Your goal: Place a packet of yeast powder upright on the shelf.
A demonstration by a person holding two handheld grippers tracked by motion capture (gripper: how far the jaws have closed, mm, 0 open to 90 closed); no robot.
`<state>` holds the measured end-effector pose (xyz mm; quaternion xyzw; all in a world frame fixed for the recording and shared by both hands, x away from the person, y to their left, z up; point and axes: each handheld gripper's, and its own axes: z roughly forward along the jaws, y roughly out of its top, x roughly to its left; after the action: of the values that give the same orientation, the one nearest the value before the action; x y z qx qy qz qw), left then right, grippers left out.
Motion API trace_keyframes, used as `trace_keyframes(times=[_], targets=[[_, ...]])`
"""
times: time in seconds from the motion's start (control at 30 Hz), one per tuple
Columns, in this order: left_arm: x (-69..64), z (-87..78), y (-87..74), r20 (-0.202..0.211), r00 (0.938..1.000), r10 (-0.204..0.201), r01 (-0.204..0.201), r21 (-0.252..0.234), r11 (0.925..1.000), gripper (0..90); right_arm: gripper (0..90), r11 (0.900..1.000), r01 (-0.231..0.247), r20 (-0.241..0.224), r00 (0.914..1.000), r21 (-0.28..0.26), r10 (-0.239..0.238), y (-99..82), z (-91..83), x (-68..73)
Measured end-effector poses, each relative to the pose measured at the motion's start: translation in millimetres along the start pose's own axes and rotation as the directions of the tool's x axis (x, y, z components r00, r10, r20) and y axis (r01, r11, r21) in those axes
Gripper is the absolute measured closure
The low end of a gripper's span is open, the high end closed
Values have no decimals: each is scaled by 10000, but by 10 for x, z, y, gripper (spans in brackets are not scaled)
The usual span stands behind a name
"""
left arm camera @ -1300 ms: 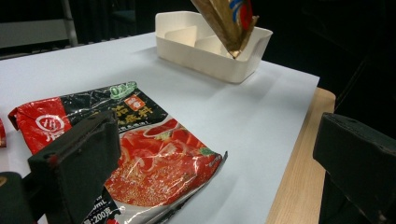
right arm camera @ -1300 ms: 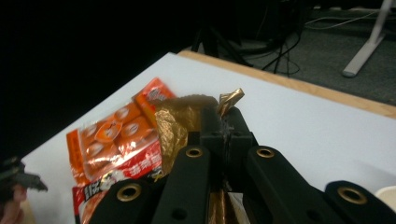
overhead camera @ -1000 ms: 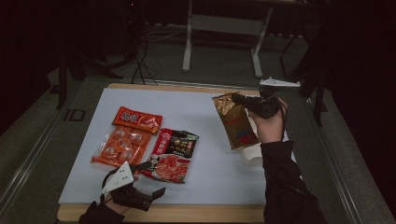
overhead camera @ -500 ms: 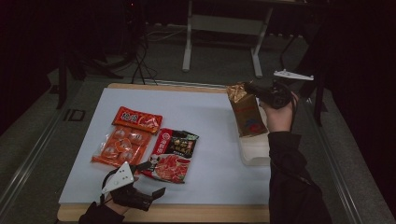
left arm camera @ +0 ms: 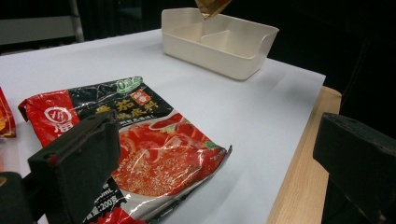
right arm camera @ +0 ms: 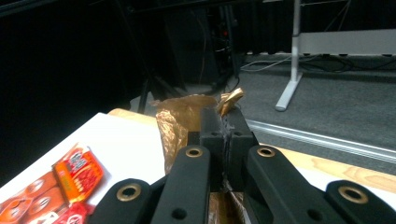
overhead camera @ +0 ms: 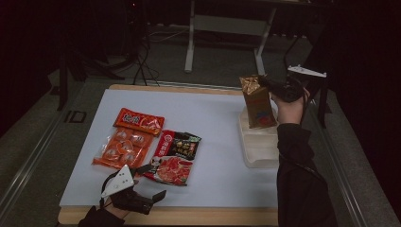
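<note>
Gold pouch: pinched by its top edge in the closed jaws of the right gripper, hung upright over the far end of the white divided tray at the table's right, presumably for lowering into a compartment. Left gripper: jaws held wide and empty at the near edge, just beside the red-and-black soup packet, seemingly readied for it. Orange snack packs: laid flat, left.

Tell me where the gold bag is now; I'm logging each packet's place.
In the high view the gold bag hangs upright at the table's right side, pinched at its top by the right gripper, just above the white divided tray.
</note>
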<state>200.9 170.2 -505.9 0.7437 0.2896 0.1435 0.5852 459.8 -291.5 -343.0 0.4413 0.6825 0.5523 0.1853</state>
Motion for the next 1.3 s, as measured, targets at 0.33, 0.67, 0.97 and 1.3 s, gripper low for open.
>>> trace_keyframes(times=[0.33, 0.67, 0.97, 1.3], targets=[[-9, -20, -8, -46, 10000, -6, 6, 19, 10000, 11, 892, 9957, -487, -5, 9988, -793, 488, -77, 83, -282], [-8, -29, -16, -56, 10000, -33, 33, 51, 10000, 11, 890, 9842, -904, -587, 9949, -1522, 823, -166, 195, -490], [-8, -21, -20, -7, 10000, -13, 13, 110, 9999, 11, 888, 9794, -564, -629, 9970, -1936, 450, -251, 310, -561], [-8, -24, -22, -3, 10000, -12, 12, 124, 9999, 11, 884, 9827, -570, -992, 9943, -1763, 399, -378, 466, -564]])
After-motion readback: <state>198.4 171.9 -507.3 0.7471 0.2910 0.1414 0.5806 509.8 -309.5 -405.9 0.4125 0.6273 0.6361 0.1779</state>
